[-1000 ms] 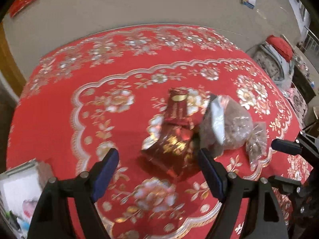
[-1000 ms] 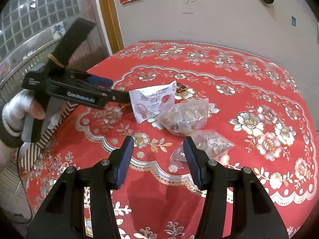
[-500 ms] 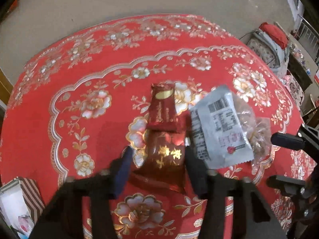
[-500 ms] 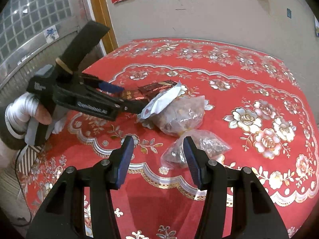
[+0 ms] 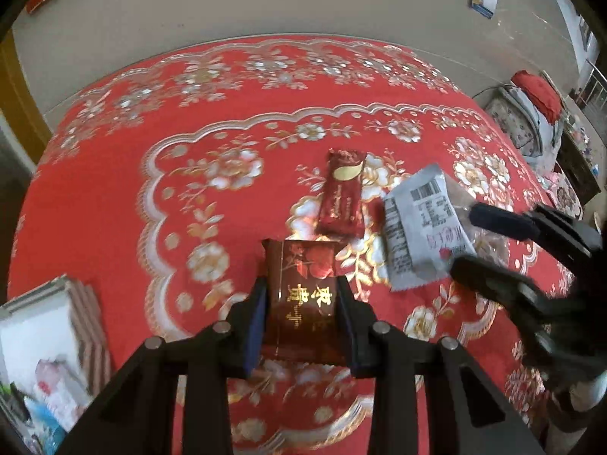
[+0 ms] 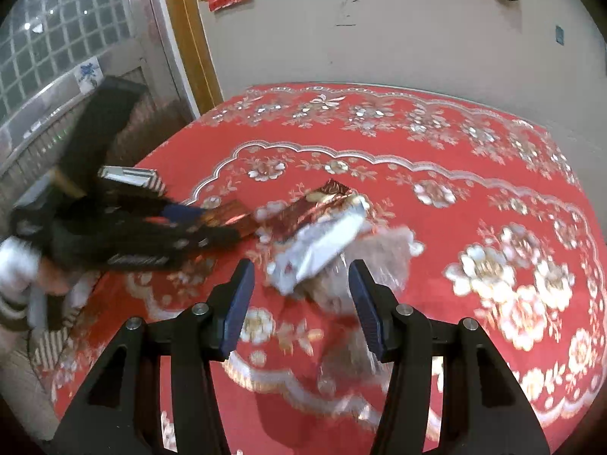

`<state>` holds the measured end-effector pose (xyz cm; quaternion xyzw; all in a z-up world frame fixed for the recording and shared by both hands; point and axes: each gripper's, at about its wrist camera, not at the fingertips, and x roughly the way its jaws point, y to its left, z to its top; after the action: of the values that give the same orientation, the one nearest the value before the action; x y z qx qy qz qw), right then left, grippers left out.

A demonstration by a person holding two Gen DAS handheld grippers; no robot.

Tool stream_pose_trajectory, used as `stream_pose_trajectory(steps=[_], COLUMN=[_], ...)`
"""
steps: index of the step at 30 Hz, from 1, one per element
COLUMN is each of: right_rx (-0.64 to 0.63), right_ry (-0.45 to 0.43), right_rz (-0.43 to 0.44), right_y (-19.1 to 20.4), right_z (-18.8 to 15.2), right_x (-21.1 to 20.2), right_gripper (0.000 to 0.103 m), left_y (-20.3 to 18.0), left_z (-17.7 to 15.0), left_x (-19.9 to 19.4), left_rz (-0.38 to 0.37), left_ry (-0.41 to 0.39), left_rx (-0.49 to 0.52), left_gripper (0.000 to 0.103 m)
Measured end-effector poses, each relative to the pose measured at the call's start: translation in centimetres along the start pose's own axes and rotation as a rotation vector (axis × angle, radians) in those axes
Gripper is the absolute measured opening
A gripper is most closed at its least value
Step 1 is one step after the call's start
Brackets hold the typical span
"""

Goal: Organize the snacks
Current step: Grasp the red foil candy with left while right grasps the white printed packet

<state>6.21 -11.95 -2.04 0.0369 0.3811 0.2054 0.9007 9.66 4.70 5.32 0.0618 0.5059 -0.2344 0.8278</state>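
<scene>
My left gripper (image 5: 301, 295) has a dark red snack packet (image 5: 303, 284) with gold characters between its closing jaws, and both pads press its sides. Beyond it a long red bar packet (image 5: 341, 193) lies on the red flowered tablecloth (image 5: 151, 197). A white packet (image 5: 421, 223) rests to the right of the bar. My right gripper (image 6: 301, 265) stands open just short of that white packet (image 6: 322, 246), which lies on clear bags of nuts (image 6: 387, 250). The right gripper view shows the left gripper (image 6: 212, 227) blurred at the left.
A white box (image 5: 91, 314) with striped sides holds several items at the table's near left edge. A second clear bag (image 6: 349, 356) lies under my right gripper. A beige wall and a wooden door frame (image 6: 189, 38) stand behind the table. Furniture is stacked at the far right (image 5: 531, 113).
The left gripper's jaws went from wide apart to closed on the dark red packet. The white packet flipped down flat onto the clear bags. My right gripper moved closer to the white packet.
</scene>
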Motion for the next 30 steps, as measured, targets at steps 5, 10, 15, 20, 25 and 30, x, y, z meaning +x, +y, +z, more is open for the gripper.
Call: stream_pose_trajectory(steps=[5, 10, 15, 20, 25, 30], right_rx=[-0.035, -0.088, -0.011, 0.041, 0.066, 0.108], right_ry=[0.021, -0.028, 0.022, 0.096, 0.131, 0.124], right_rz=[0.121, 0.215, 0.094, 0.122, 0.087, 0.078], right_y=[2.1, 3.6, 2.0, 1.2, 1.0, 1.3], right_z=[0.7, 0.6, 0.7, 0.5, 2.3, 2.9], right_x=[2.1, 1.3, 2.2, 4.1, 6.6, 7.1], right_gripper=[0.052, 0.052, 0.052, 0.052, 0.054, 0.073], left_y=[1.3, 3.3, 4.0, 3.9, 4.4, 5.0], left_z=[-1.1, -2.1, -2.4, -2.4, -2.8, -3.0], left_x=[-1.9, -3.2, -3.9, -4.2, -4.9, -5.8], left_rz=[0.013, 0.041, 0.039, 0.027, 0.032, 0.040], left_ry=[-0.017, -0.021, -0.040, -0.045, -0.057, -0.076], left_rx=[-0.006, -0.031, -0.048, -0.051, -0.054, -0.052], left_gripper=[0.036, 0.036, 0.036, 0.036, 0.036, 0.036])
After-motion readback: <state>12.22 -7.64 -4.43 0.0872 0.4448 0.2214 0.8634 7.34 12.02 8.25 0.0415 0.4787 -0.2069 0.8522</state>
